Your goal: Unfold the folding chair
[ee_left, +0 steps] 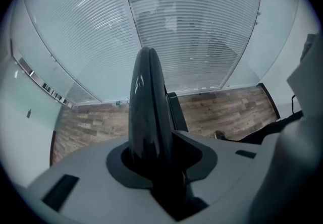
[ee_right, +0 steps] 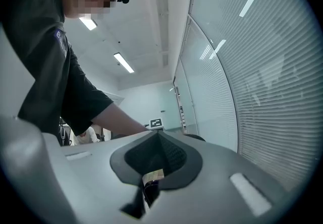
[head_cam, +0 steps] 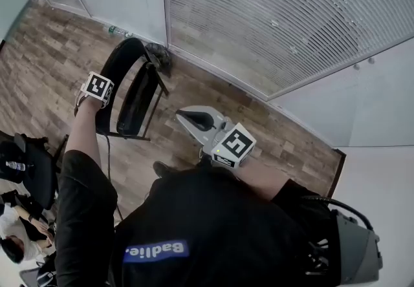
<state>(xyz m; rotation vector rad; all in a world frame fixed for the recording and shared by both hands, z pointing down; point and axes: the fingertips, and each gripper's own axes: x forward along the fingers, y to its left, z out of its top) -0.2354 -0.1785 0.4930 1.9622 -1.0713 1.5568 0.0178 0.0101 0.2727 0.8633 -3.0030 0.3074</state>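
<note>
A black folding chair [head_cam: 137, 101] stands on the wooden floor beside the glass wall, its seat panel nearly upright against the frame. My left gripper [head_cam: 102, 106] points steeply down onto the left side of the chair's curved backrest [head_cam: 123, 53]. In the left gripper view the black backrest [ee_left: 145, 102] runs up from between the jaws, and my left gripper [ee_left: 154, 153] is shut on it. My right gripper [head_cam: 189, 117] hangs level to the right of the chair, clear of it. In the right gripper view my right gripper [ee_right: 157, 140] is shut with nothing between the pads.
A glass wall with white blinds [head_cam: 278, 14] runs behind the chair. A black office chair [head_cam: 32, 172] and a seated person [head_cam: 16, 231] are at the lower left. My shoe [head_cam: 162, 168] is on the floor just in front of the folding chair.
</note>
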